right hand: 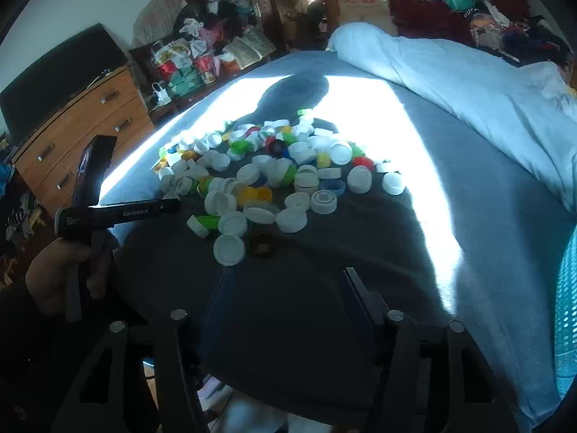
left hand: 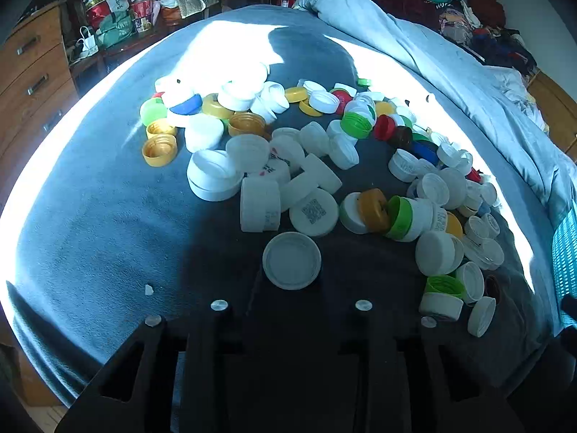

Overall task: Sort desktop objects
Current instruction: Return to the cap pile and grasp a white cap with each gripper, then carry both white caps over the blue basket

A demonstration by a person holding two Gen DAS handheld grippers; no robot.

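A heap of bottle caps (left hand: 306,166), mostly white with yellow, green, red and blue ones, lies on a blue-grey blanket (left hand: 108,216). In the left wrist view a wide white cap (left hand: 291,260) lies open side up at the heap's near edge. My left gripper (left hand: 291,279) has its dark fingers against the cap's two sides. In the right wrist view my right gripper (right hand: 286,270) stands open over bare blanket with nothing between its fingers. A white cap (right hand: 229,249) and a dark brown cap (right hand: 261,244) lie just ahead of it. A hand (right hand: 61,274) holds the left tool's black body (right hand: 119,213) at the heap's left side.
A folded light-blue duvet (right hand: 450,83) runs along the bed's far right. A turquoise perforated basket (right hand: 566,317) shows at the right edge. A wooden chest of drawers (right hand: 83,137) stands left of the bed, with bags and clothes (right hand: 187,61) behind. Bright sun patches flank the shadowed middle.
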